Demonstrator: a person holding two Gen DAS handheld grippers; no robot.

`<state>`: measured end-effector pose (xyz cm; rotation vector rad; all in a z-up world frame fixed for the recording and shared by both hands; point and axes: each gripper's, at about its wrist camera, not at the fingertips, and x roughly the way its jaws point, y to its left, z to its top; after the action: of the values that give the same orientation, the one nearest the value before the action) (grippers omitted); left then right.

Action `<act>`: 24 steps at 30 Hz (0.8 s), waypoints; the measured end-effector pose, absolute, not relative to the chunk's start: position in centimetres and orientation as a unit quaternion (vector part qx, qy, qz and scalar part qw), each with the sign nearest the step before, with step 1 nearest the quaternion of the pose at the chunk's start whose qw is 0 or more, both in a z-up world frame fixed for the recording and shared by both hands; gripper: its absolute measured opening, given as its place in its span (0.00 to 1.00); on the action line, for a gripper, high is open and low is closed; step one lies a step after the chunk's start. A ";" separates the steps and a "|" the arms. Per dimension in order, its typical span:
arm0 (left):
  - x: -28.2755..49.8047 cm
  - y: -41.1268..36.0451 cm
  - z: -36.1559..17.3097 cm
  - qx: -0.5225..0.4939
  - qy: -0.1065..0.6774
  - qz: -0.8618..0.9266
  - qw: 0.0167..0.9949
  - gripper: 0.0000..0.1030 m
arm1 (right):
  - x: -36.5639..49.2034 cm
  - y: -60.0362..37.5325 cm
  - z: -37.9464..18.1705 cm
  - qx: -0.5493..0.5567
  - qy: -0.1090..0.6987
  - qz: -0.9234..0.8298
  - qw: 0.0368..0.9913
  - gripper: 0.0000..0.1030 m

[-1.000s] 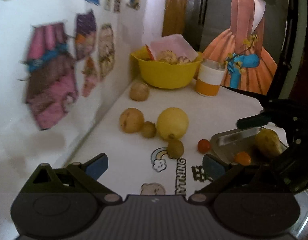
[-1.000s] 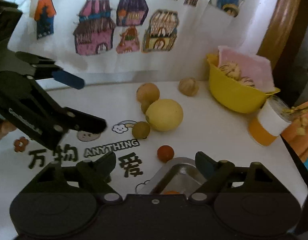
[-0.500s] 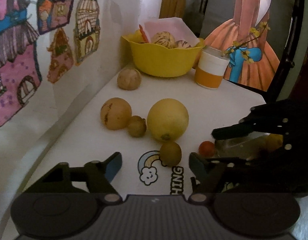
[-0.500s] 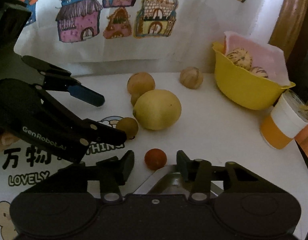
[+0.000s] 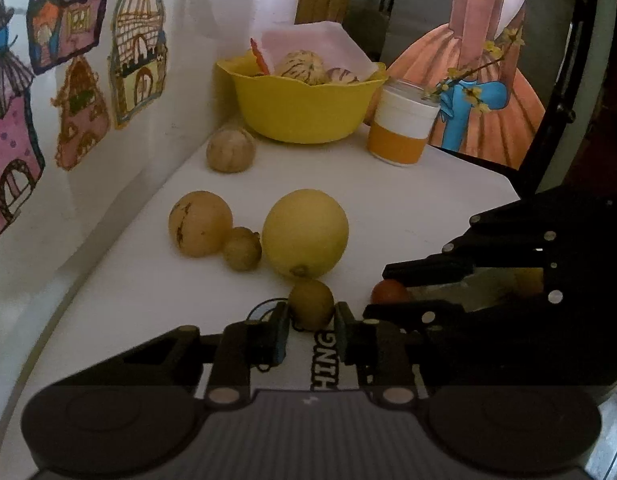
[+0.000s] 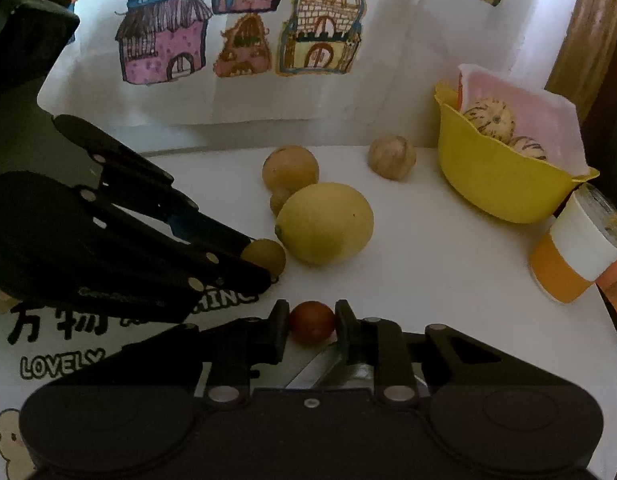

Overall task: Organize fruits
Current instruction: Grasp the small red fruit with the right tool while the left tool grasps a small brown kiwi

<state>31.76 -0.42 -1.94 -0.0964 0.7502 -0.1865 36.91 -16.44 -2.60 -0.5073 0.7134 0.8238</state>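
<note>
My left gripper (image 5: 311, 322) is shut on a small olive-brown fruit (image 5: 311, 305) that sits on the white printed mat. My right gripper (image 6: 311, 316) is shut on a small red fruit (image 6: 311, 325) at the corner of a metal tray (image 6: 328, 368). Each gripper shows in the other's view: the right gripper (image 5: 392, 292) with the red fruit (image 5: 388, 290), the left gripper (image 6: 260, 268) with the olive fruit (image 6: 268, 257). Behind them lie a large yellow fruit (image 5: 305, 233), a tan round fruit (image 5: 200, 224), a small brown fruit (image 5: 241, 249) and a ribbed pale fruit (image 5: 230, 150).
A yellow bowl (image 5: 304, 108) with striped fruits and a pink liner stands at the back, next to a white and orange cup (image 5: 402, 124). A wall with house drawings (image 6: 244, 40) runs along the mat's far side. The table edge falls off at the right.
Both grippers moved forward and went from open to shut, the left on the olive fruit, the right on the red fruit.
</note>
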 end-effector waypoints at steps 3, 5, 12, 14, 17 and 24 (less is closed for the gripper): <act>31.3 -0.4 -1.6 -0.052 0.363 -0.091 0.926 0.24 | 36.1 -16.9 -2.0 -0.225 0.330 0.386 0.831 0.25; 30.7 -0.4 -1.2 -0.051 0.360 -0.091 0.927 0.24 | 35.5 -17.1 -1.4 -0.222 0.325 0.385 0.835 0.25; 27.9 -0.6 0.6 -0.053 0.347 -0.099 0.931 0.12 | 32.2 -18.5 1.0 -0.214 0.303 0.376 0.849 0.25; 27.2 -1.1 0.7 -0.041 0.348 -0.093 0.932 0.12 | 31.2 -19.0 1.6 -0.215 0.300 0.372 0.852 0.25; 26.8 -1.3 0.6 -0.041 0.354 -0.093 0.930 0.12 | 29.9 -19.7 2.2 -0.213 0.300 0.366 0.855 0.25; 26.8 -1.2 0.1 -0.034 0.334 -0.063 0.940 0.39 | 28.5 -20.7 2.2 -0.204 0.298 0.372 0.855 0.26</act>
<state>26.77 -1.19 0.08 -0.0703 0.6818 -0.1276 28.47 -20.66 2.24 -0.4289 0.6275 0.7813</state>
